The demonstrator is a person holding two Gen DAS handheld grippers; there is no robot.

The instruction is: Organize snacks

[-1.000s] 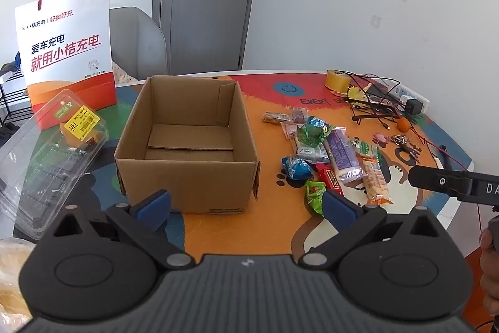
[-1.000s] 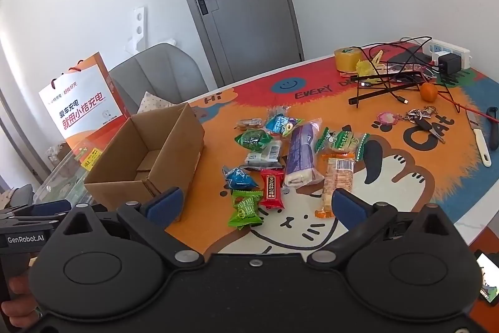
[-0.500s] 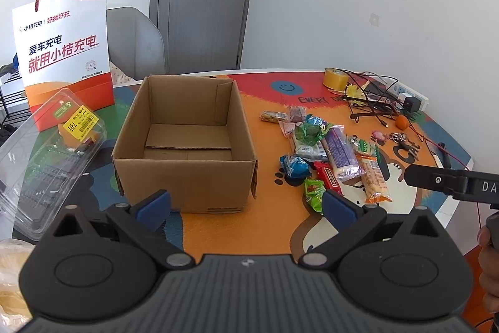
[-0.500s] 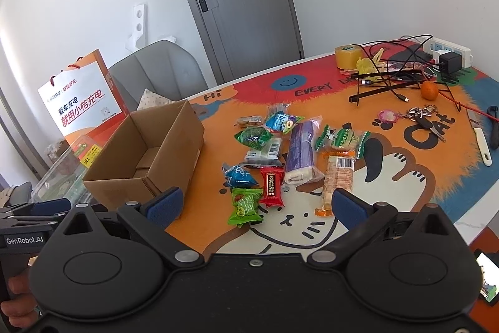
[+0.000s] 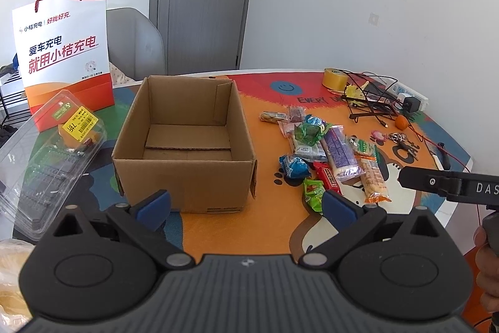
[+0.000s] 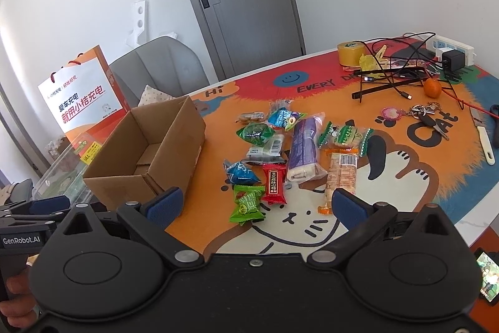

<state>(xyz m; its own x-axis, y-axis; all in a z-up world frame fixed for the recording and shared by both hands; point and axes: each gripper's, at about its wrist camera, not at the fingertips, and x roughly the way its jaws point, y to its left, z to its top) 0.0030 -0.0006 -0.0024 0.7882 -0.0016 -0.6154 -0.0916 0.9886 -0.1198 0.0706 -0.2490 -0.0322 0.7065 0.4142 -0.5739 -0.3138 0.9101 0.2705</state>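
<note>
An open, empty cardboard box (image 5: 184, 142) (image 6: 149, 152) stands on the colourful table mat. To its right lies a cluster of several wrapped snacks: a purple bar (image 6: 303, 149), a red candy (image 6: 273, 183), a green packet (image 6: 247, 204), a blue packet (image 6: 240, 172) and an orange-wrapped bar (image 6: 340, 177). My left gripper (image 5: 246, 202) hovers open in front of the box's near wall with nothing between its fingers. My right gripper (image 6: 255, 202) is open above the table's near edge, just short of the green packet.
An orange and white paper bag (image 5: 64, 52) and a clear plastic clamshell (image 5: 46, 158) sit left of the box. Tape roll (image 6: 351, 52), cables, charger, small orange (image 6: 432, 87), keys (image 6: 427, 114) and a knife (image 6: 482, 133) crowd the far right. A grey chair (image 6: 159, 67) stands behind the table.
Both grippers have drifted only slightly; the views sit a little differently over the table. Nothing on the table has moved.
</note>
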